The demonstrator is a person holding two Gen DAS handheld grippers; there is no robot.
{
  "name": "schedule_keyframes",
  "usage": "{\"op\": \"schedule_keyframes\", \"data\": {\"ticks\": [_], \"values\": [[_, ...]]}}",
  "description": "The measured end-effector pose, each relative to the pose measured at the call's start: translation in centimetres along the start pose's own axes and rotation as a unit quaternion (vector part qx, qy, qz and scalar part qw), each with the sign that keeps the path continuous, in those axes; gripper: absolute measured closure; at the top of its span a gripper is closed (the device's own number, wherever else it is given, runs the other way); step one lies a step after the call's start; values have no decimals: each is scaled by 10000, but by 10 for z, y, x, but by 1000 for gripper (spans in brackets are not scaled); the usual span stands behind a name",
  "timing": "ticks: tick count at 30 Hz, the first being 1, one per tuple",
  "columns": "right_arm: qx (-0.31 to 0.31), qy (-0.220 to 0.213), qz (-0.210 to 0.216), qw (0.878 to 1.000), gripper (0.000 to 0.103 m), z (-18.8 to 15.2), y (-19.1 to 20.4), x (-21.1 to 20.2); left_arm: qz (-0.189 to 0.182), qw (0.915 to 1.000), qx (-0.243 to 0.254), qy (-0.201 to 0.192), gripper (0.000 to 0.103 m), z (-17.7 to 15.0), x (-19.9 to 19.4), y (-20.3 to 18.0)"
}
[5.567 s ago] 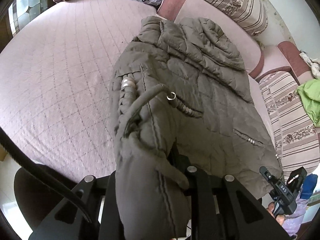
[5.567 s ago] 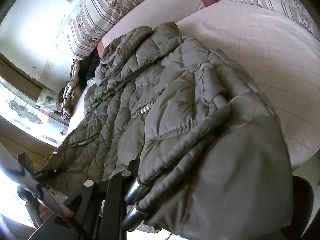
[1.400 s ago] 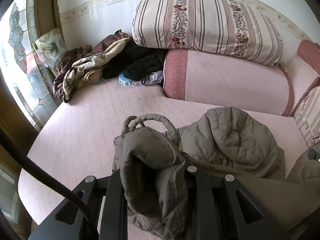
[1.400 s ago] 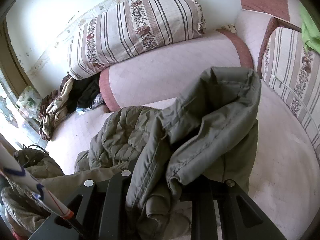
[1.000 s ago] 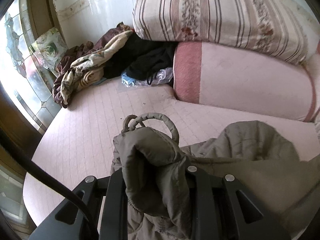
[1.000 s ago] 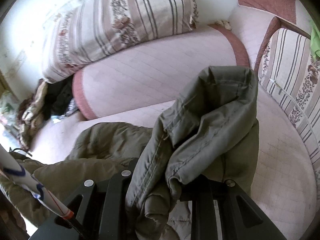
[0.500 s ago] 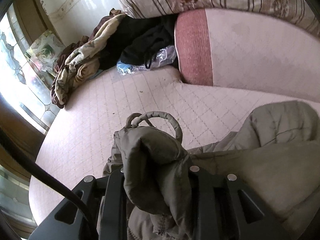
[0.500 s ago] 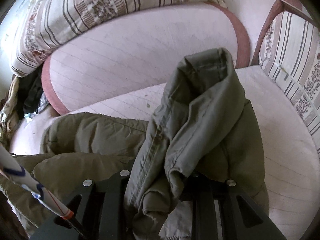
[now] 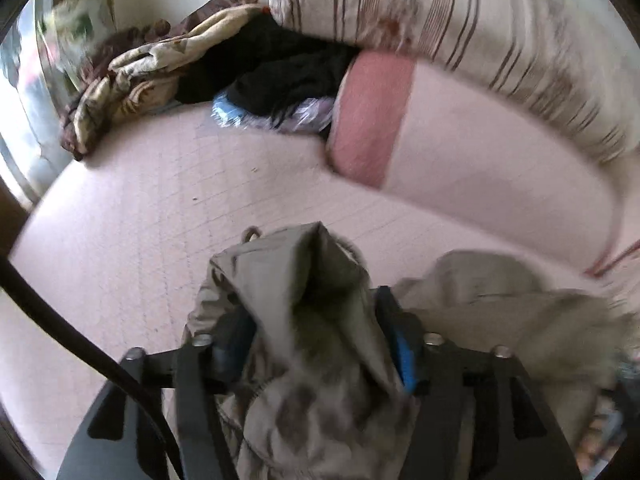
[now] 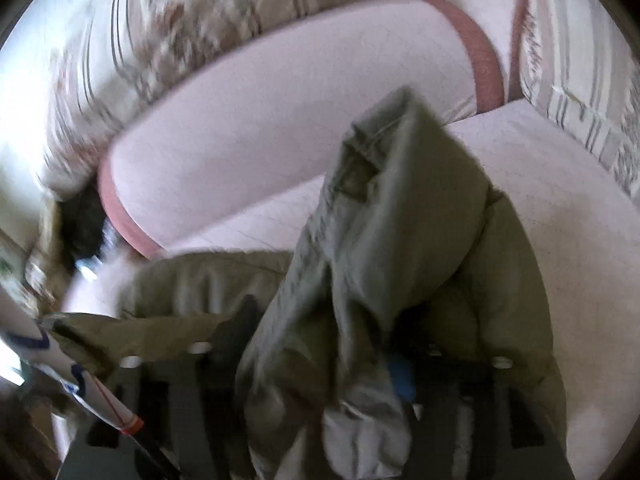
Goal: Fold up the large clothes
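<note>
Olive-green and puffy, one big coat [image 9: 312, 320] lies on the pink quilted bed [image 9: 132, 240], close to the long pink bolster [image 9: 480, 168] at the back. There are two grippers, one in each view, and both pictures are blurry. The left gripper [image 9: 316, 344] has just been opening its jaws; a bunched fold of the coat is between them, and the blue pads [image 9: 404, 356] now stand apart from the cloth, so the fold looks let go. The right gripper [image 10: 324, 356] has just been opening too; another thick fold of the coat hangs between its fingers, and one blue pad [image 10: 400, 376] peeks out beside the cloth, no longer squeezing it. One striped pillow [image 9: 480, 40] sits on top of the bolster. A second striped cushion [image 10: 580, 80] stands at the right side of the bed. One heap of other clothes [image 9: 160, 68], brown, cream and black, is piled in the far left corner.
</note>
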State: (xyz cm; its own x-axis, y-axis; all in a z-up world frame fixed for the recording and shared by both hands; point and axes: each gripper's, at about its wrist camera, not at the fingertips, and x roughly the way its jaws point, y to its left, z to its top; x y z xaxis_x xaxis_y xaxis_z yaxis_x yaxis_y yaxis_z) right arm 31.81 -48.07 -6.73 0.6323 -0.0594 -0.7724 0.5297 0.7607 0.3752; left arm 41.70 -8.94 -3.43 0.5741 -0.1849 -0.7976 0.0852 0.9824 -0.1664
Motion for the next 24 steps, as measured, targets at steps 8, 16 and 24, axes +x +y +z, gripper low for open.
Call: {"op": "schedule_keyframes", "data": {"ticks": [8,16,24], "values": [[46,-479,-148,9987,14,3,0,-72,-335,9977,-48,-584,27,-13,-104,18],[-1432,-325,-20,9892,43,-42,90,-93,452,9970,165,-598,26,-84,-119,52],[-2537,-265,-93,9669,44,-69,190,-10,356,9990,-101,-236,26,-114,-89,80]]}}
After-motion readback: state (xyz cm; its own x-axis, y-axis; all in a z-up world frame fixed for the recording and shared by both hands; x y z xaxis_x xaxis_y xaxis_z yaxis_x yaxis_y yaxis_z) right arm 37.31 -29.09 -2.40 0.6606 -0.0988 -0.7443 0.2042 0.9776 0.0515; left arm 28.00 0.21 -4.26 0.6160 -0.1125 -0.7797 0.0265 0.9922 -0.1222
